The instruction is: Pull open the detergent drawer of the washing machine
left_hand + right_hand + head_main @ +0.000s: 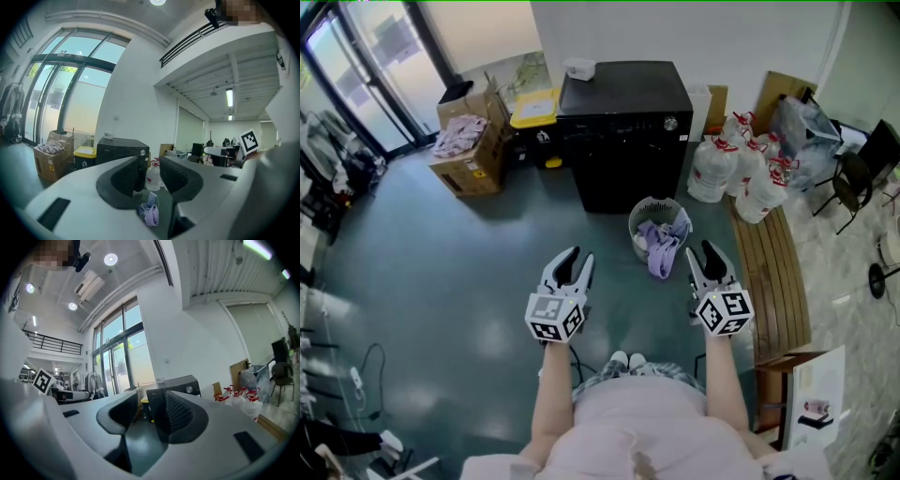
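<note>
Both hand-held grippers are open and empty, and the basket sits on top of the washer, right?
Not on top: the head view shows the basket on the floor in front of the washer. The left hand-held gripper and right hand-held gripper are open and empty.

3 distant views of washing machine (625, 141)

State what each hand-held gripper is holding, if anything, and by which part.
Nothing is held. The left hand-held gripper and the right hand-held gripper both have jaws apart with nothing between them.
</note>
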A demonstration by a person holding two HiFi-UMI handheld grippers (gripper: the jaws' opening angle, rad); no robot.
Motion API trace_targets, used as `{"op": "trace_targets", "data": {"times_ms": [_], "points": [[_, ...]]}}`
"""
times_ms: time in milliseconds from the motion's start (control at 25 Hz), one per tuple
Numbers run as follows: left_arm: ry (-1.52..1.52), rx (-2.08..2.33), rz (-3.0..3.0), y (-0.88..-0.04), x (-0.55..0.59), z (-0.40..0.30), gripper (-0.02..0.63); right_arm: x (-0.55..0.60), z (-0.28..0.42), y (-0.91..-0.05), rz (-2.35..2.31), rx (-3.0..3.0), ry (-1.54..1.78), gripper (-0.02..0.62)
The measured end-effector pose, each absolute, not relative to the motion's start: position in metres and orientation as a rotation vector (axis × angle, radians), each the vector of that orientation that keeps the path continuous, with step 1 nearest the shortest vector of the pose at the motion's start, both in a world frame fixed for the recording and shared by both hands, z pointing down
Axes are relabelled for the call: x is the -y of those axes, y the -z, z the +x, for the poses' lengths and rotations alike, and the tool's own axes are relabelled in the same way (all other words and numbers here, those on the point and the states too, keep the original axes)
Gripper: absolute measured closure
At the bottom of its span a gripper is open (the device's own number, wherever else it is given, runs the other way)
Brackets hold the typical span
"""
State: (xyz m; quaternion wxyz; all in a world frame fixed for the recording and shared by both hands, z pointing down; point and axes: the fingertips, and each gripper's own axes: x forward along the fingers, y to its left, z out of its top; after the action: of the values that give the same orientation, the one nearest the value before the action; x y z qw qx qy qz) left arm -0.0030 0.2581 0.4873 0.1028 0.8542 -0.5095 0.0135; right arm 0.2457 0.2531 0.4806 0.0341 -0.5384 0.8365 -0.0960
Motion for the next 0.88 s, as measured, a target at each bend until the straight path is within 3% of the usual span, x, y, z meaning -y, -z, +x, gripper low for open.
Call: {"op": "trace_targets", "data": {"times_ms": [120, 240, 880], "points": [[-0.017, 1.483, 2.517, -0.487, -0.258, -0.007, 0.379, -0.251, 0.240, -0.479, -1.649, -2.560, 0.308, 0.320], [-0.014, 1.479, 2.513, -0.489, -0.254, -0.016, 0.314, -0.246, 0.230, -0.481, -1.642, -2.556, 0.335, 0.265], [-0.035, 1.456, 2.552, -0.502, -0.243, -0.036, 0.284, -0.246, 0.210, -0.491, -1.707, -2.504, 0.330, 0.239]]}}
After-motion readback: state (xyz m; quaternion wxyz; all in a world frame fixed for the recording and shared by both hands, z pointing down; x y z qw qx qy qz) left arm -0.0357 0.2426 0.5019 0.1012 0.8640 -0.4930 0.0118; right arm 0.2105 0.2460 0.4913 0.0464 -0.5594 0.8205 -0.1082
